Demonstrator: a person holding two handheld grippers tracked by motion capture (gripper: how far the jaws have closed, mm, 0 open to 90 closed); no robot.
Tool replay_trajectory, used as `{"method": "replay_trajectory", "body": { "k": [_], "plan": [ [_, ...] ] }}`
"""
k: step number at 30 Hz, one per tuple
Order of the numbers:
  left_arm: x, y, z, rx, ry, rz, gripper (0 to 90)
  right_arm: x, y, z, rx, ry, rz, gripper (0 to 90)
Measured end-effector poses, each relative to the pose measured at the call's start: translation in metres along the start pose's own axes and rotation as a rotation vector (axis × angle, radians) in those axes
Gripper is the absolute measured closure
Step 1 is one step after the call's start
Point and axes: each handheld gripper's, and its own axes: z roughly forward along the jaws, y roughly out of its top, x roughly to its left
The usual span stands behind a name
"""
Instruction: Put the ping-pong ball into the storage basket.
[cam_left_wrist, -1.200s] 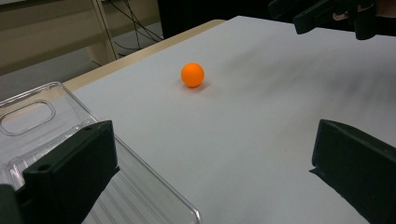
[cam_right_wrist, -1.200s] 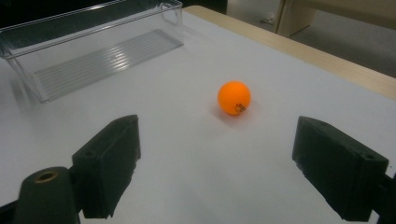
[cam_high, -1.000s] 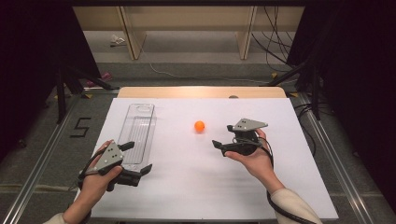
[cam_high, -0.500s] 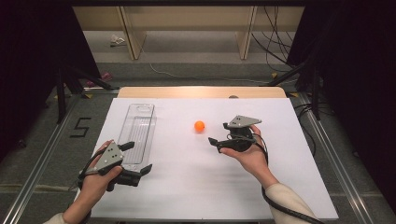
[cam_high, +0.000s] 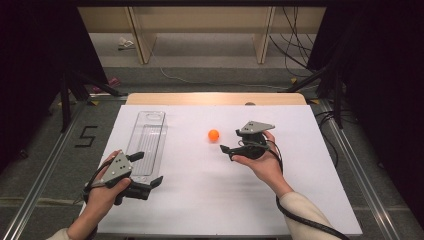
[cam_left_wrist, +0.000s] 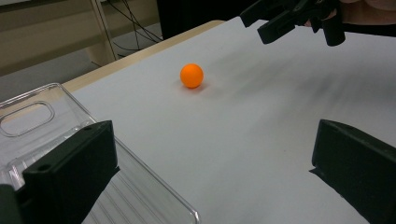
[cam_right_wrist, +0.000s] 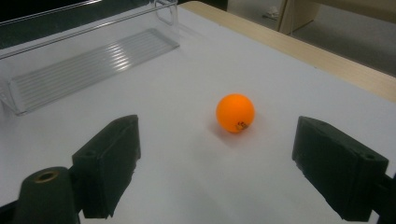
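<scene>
Near the centre of the high view, your right gripper (cam_high: 231, 148) gapes wide beside the orange ball (cam_high: 213, 134), which sits loose on the white table (cam_high: 210, 195); clip one side and it could roll off toward the clear tray (cam_high: 147, 142).

Place: I am working in what is looking like a lab recording rig.
Table (cam_high: 300, 200): a white sheet is covering its wooden top.
Surround: black curtains (cam_high: 35, 75) are hanging at both sides.
Floor: cables (cam_high: 290, 30) are trailing, and a taped number 5 (cam_high: 86, 136) is marking it.
Frame: metal rails (cam_high: 360, 165) are flanking me.
</scene>
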Motion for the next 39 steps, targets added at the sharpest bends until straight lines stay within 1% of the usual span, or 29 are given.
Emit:
{"method": "replay_trajectory", "body": {
  "k": [22,39],
  "plan": [
    [0.000,0.000,-0.001,-0.004,-0.001,-0.001,0.0,-0.004,0.007,0.026,0.021,0.000,0.002,16.2],
    [0.000,0.000,-0.001,-0.005,-0.001,-0.004,0.0,-0.010,0.011,0.043,0.035,-0.013,0.010,16.2]
  ]
}}
